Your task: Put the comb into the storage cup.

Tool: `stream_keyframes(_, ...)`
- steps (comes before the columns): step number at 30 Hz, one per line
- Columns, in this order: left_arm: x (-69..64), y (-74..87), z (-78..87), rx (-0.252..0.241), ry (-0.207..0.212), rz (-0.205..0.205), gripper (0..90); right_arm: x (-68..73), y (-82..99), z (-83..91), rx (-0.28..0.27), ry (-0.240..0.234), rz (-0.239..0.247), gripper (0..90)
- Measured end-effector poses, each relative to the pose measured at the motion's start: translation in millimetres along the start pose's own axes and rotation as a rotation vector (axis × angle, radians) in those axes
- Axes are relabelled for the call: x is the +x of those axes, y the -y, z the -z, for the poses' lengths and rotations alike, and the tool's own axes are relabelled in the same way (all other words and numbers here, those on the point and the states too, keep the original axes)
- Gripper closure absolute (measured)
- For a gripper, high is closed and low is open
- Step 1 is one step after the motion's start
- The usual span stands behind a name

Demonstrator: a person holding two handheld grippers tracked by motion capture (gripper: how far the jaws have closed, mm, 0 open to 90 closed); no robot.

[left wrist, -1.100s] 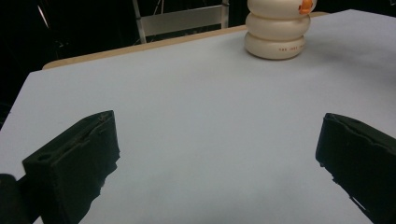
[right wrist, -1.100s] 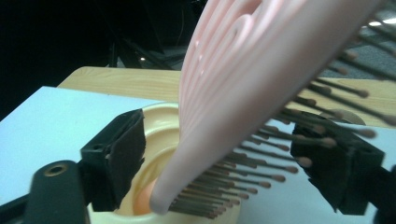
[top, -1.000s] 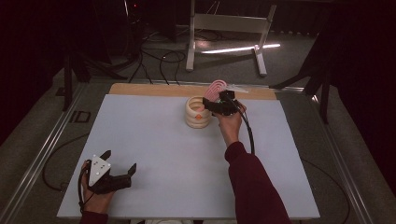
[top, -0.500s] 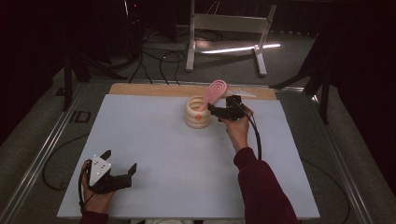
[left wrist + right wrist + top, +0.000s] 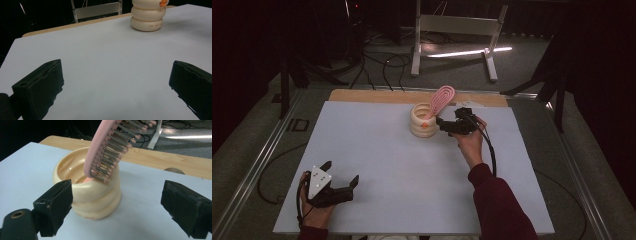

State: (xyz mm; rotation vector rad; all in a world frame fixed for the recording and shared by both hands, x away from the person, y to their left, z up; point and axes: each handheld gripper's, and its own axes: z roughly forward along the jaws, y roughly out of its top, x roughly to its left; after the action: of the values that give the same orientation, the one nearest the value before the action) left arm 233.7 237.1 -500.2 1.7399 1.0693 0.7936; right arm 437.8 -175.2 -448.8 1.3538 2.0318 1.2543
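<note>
A cream ribbed cup (image 5: pixel 422 122) stands at the far middle of the white table. A pink hairbrush (image 5: pixel 442 97) stands in it, its head leaning up and to the right. My right gripper (image 5: pixel 443 124) sits just right of the cup and is open. Its jaws have just been opening, and nothing is pressed between them. In the right gripper view the cup (image 5: pixel 97 197) and the bristled brush (image 5: pixel 110 150) are close ahead of the right gripper (image 5: pixel 117 202). My left gripper (image 5: pixel 343 172) rests open at the near left with nothing between its jaws, and the cup (image 5: pixel 148 17) is far ahead of it.
A wooden strip (image 5: pixel 377 96) runs along the table's far edge. Beyond it a white metal stand (image 5: pixel 457 30) and cables (image 5: pixel 382 62) lie on the floor. Metal rails (image 5: pixel 257 165) flank the table.
My right gripper has drawn back to the right from the brush with its jaws wider apart. The brush stays leaning in the cup. The left gripper has not moved.
</note>
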Motion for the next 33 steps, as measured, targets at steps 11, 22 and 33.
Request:
stream_keyframes(11,-1.3,-0.2,-0.7,0.001,0.003,-0.003,0.2,-2.7,11.0,20.0,0.027,-0.017,0.038,8.4)
stream_keyframes(22,-1.8,-1.6,-1.1,-0.001,0.007,0.004,0.2,-13.0,33.8,46.6,-0.003,-0.004,0.038,8.4)
stream_keyframes(33,0.0,-4.3,-1.6,-0.003,0.003,0.008,0.2,-20.7,58.4,74.2,-0.007,0.030,0.075,8.4)
